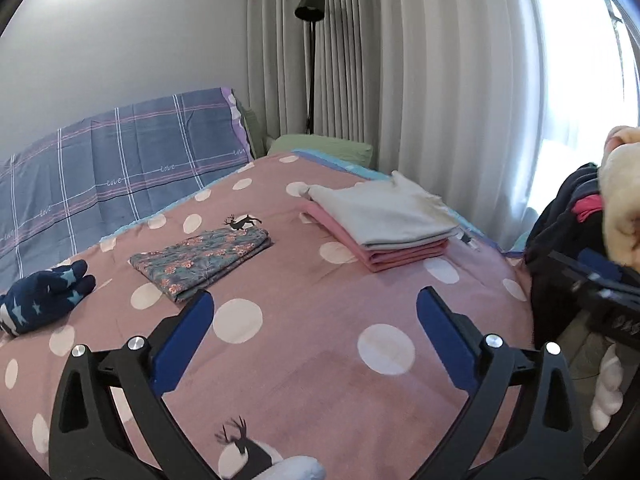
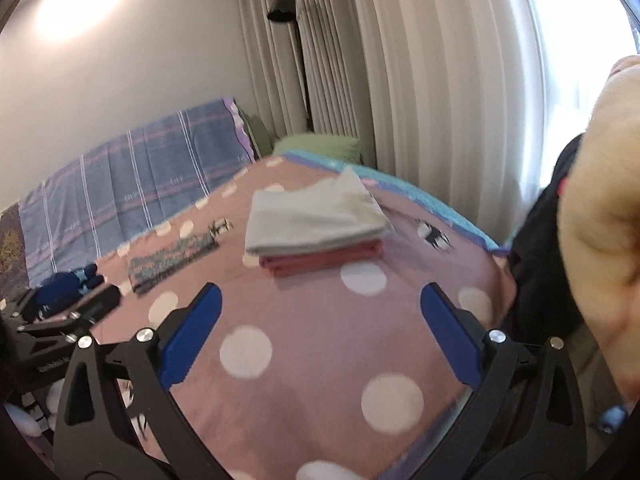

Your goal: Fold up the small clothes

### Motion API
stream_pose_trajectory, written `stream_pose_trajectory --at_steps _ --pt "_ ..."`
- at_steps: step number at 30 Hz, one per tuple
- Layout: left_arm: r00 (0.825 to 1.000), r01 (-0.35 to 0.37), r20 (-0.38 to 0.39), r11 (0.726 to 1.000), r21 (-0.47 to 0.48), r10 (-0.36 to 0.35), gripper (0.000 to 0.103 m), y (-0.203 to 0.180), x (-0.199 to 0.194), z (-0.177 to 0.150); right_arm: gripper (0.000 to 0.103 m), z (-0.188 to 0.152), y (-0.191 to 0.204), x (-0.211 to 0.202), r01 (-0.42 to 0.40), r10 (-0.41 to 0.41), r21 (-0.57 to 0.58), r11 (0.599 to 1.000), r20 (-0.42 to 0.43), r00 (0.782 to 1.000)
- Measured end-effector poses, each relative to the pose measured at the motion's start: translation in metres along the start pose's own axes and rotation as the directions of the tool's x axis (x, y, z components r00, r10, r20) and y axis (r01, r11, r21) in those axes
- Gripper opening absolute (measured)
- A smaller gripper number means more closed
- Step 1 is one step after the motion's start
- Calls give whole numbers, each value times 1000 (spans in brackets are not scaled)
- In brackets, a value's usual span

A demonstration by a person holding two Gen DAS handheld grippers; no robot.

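Note:
On the pink dotted bed cover (image 1: 304,364) lies a folded stack, grey cloth on pink (image 1: 384,220) (image 2: 316,224). Left of it lies a folded floral cloth (image 1: 204,256) (image 2: 172,258), and a navy star-print garment (image 1: 44,296) (image 2: 68,284) sits crumpled at the far left. My left gripper (image 1: 316,296) hangs open over bare cover, short of both folded piles, with nothing between its blue pads. My right gripper (image 2: 320,292) is open too, in front of the grey-and-pink stack and apart from it. A hand (image 2: 592,240) fills the right edge.
A blue plaid pillow (image 1: 120,168) leans on the wall at the bed's head, with a green pillow (image 1: 320,148) beside it. A black floor lamp (image 1: 310,4) and pale curtains (image 1: 420,80) stand behind. Dark clothing (image 1: 560,216) is heaped at the bed's right edge.

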State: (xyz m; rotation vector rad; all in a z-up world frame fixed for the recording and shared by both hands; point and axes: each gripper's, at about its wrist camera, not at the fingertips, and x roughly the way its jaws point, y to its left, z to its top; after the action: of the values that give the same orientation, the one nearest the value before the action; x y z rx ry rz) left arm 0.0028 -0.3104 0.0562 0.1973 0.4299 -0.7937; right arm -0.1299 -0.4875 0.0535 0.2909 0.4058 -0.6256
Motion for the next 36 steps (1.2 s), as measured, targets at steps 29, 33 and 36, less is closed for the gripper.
stream_pose_trajectory --at_steps 29,33,36 --pt "1000 7 -3 1000 -13 -7 102 -12 -46 -17 101 -13 16 -46 -3 4 -66 998 22 1000" --pt "1000 4 -9 1000 -9 -4 102 -11 -43 -18 101 -13 16 -41 4 -3 -59 998 8 1000" --pt "1000 0 -12 1000 -7 0 102 -11 -41 -18 101 -13 15 -39 8 -8 -59 998 2 1000"
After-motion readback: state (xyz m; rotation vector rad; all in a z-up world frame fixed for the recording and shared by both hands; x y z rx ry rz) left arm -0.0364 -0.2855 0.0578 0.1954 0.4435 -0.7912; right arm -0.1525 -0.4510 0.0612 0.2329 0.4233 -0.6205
